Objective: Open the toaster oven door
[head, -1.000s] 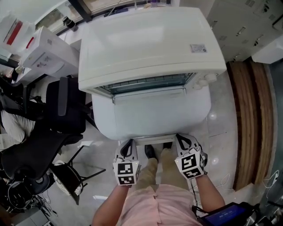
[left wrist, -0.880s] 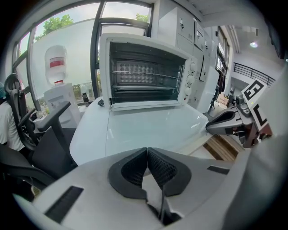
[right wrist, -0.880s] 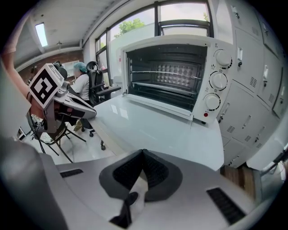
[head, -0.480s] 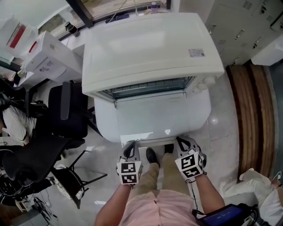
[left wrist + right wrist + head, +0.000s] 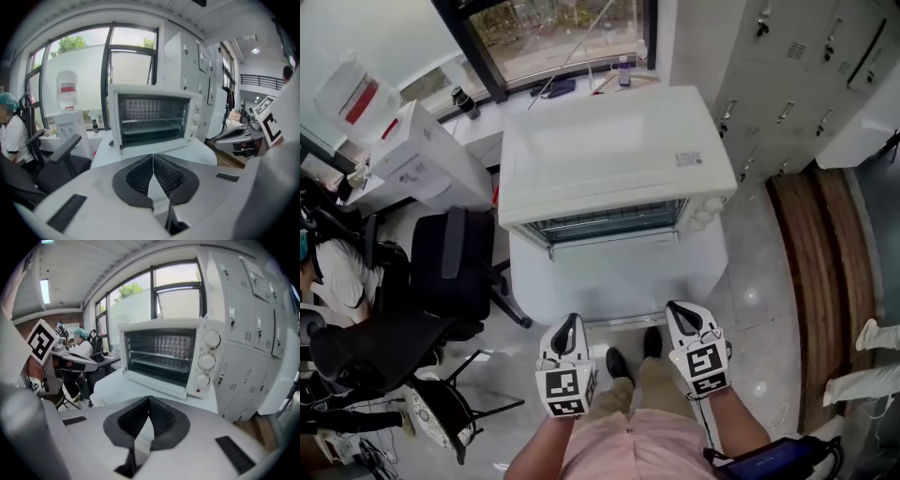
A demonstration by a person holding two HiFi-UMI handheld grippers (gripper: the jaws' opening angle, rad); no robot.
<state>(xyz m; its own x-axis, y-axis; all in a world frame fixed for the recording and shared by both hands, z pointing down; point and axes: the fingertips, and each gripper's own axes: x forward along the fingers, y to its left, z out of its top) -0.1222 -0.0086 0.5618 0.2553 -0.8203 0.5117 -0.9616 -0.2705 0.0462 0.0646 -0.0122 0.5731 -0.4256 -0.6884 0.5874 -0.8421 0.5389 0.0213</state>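
Your left tongs [image 5: 572, 321] and right tongs [image 5: 677, 309] are pressed together, empty, before the boxy white toaster oven [image 5: 614, 150]. Its glossy door [image 5: 619, 277] lies open.

Brightly daylit through the window [image 5: 562, 33]; soft shadows, sharp centrally, fisheye-bent and dark-vignetted at gripper-view edges.

Casing of cream-white toaster oven [image 5: 614, 150]: smooth, slight sheen. Inner wire rack [image 5: 162, 356]: bare shiny metal. On left gripper [image 5: 153, 155], black pads [image 5: 138, 177]: finely ribbed, matt; shell grey matt plastic. Brown plank floor strip [image 5: 811, 272]: wood-grained, satin.
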